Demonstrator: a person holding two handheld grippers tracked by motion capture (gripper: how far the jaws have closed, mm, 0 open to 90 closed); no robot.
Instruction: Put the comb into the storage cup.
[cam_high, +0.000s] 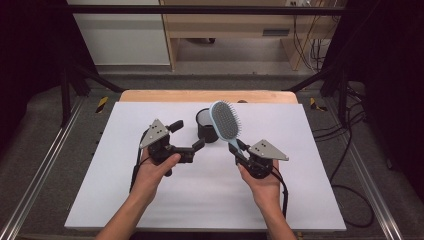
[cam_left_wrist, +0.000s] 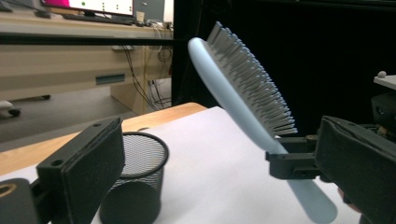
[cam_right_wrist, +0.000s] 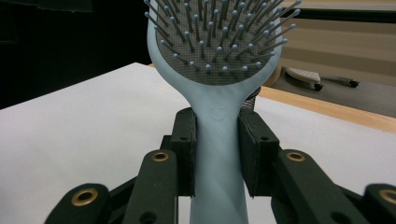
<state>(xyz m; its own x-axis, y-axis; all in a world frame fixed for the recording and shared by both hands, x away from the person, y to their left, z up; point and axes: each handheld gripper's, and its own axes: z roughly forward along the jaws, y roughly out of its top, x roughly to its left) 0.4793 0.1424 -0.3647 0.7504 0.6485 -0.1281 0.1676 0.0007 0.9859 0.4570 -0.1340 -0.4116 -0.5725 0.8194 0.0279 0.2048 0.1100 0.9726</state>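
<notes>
Hairbrush handle clamped, mesh cup beside

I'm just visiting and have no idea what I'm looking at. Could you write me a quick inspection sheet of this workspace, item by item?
Surface: white sheet covering a wooden table.
Job's things: light blue hairbrush, raised off the sheet, bristles facing the person; black mesh cup, upright on the sheet at mid-table.
Clutter: nothing seen.
Grippers: right gripper shut on the hairbrush handle; left gripper open, held by a hand, its jaws either side of the mesh cup without touching.
Cables: black cable from each gripper; more cables on the floor at right.
Surroundings: metal frame rails, wooden furniture behind, dark curtains at both sides.
</notes>
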